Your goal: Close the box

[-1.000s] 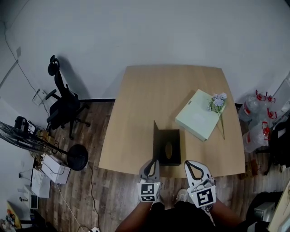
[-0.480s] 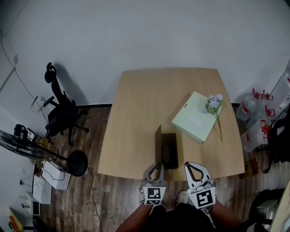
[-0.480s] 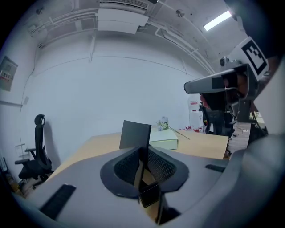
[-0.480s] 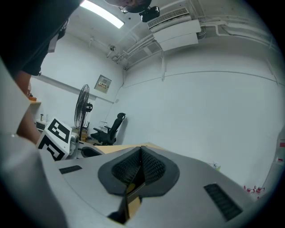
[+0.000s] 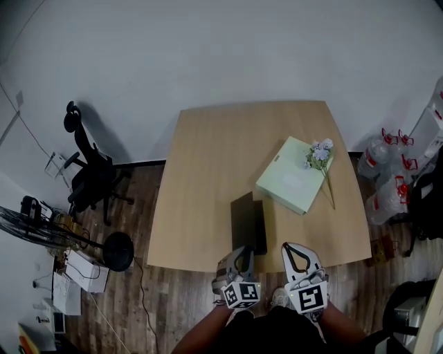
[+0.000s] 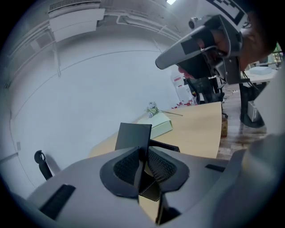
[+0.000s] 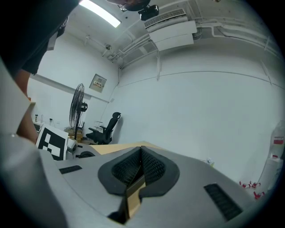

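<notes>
The head view is lit evenly but rather dimly from overhead, flat and slightly grainy, with an office chair [image 5: 88, 169] throwing a soft shadow onto the far wall at the left and the pale wooden surface [image 5: 221, 152] looking matte and even in tone. In both gripper views bright ceiling strip lights [image 7: 100, 13] sit near the top, the white walls look washed and hazy, and the fisheye lens bends straight lines and leaves black corners. Close to the lens, the fingers [image 6: 127, 167] of the left gripper [image 6: 143, 153] and of the right gripper [image 7: 141, 153] are soft and shaded, while the far room is sharper.
</notes>
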`<action>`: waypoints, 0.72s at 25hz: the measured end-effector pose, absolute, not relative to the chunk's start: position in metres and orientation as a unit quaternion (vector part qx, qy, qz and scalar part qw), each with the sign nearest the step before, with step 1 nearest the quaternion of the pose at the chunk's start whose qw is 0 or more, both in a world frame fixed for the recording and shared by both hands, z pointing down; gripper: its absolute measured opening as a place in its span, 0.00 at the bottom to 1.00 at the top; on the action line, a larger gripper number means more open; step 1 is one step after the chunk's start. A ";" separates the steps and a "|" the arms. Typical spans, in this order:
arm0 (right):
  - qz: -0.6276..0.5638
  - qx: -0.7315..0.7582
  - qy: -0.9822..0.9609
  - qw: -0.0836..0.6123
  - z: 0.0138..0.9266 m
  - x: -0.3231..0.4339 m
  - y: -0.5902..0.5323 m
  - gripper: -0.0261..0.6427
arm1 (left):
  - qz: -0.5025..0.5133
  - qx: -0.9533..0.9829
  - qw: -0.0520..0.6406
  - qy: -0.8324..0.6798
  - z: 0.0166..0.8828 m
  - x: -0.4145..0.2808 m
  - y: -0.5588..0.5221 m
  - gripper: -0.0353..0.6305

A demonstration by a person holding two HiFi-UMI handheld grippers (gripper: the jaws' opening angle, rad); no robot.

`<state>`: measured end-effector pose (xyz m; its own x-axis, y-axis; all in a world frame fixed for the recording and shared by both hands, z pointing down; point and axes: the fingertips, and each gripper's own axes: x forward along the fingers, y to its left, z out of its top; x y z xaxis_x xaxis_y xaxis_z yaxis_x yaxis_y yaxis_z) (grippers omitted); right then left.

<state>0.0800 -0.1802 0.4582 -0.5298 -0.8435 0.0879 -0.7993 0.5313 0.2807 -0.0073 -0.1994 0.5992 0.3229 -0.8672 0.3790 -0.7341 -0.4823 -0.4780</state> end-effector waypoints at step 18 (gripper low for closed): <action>-0.067 0.489 -0.866 0.077 0.459 0.100 -0.184 0.06 | -0.297 -0.837 0.033 0.459 0.625 0.010 -0.194 0.38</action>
<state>0.0995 -0.1841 0.4592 -0.5094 -0.8579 0.0680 -0.8371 0.5123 0.1918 0.0104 -0.1936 0.6251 0.4017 -0.7885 0.4657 -0.7488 -0.5756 -0.3286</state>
